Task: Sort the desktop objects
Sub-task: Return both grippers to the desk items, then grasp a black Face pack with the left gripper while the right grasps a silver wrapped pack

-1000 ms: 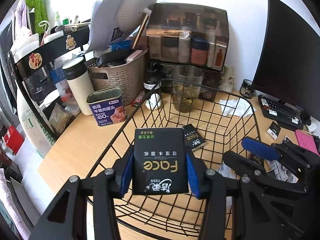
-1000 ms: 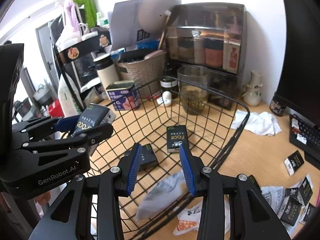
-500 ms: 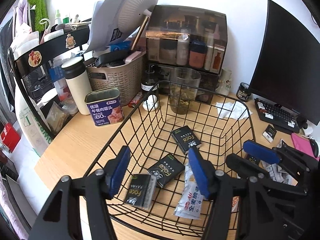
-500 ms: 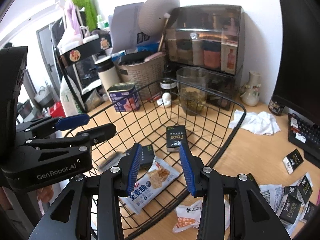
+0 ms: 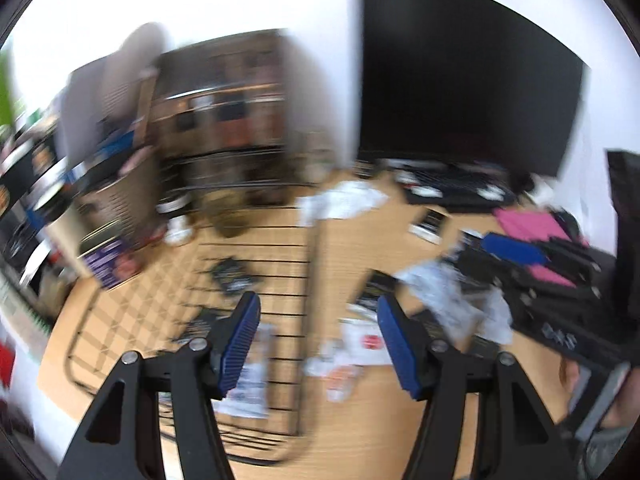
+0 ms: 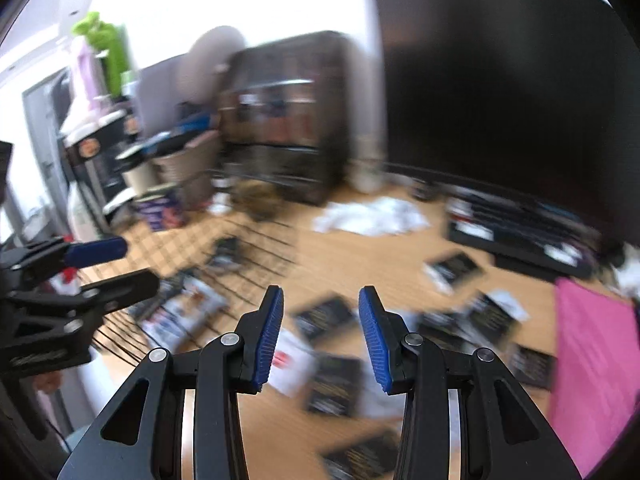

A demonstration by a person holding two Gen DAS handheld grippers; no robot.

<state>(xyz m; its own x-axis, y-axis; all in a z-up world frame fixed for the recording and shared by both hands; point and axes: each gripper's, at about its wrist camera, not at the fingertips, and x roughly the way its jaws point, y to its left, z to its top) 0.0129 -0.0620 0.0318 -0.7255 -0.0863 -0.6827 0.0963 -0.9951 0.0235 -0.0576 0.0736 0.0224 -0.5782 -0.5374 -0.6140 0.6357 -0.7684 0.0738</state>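
Both views are motion-blurred. My left gripper (image 5: pixel 318 300) is open with nothing between its blue pads; it hangs over the right wall of the black wire basket (image 5: pixel 316 264). Black tissue packs (image 5: pixel 232 276) and a snack packet (image 5: pixel 248 384) lie inside the basket. More snack packets (image 5: pixel 360 344) lie on the desk just right of it. My right gripper (image 6: pixel 321 292) is open and empty above several black tissue packs (image 6: pixel 324 316) scattered on the wooden desk. The left gripper (image 6: pixel 116 266) shows at the left of the right wrist view, over the basket (image 6: pixel 256 248).
A dark monitor (image 5: pixel 460 80) and keyboard (image 5: pixel 452 188) stand at the back right. A white cloth (image 5: pixel 344 200) lies behind the basket, a pink item (image 6: pixel 592 360) at the far right. A dark storage box (image 5: pixel 224 108), a woven bin and a can (image 5: pixel 108 260) crowd the back left.
The left gripper let go of a black tissue pack, which dropped into the basket, and its jaws widened. Both grippers then swung fast to the right, toward the packs on the desk.
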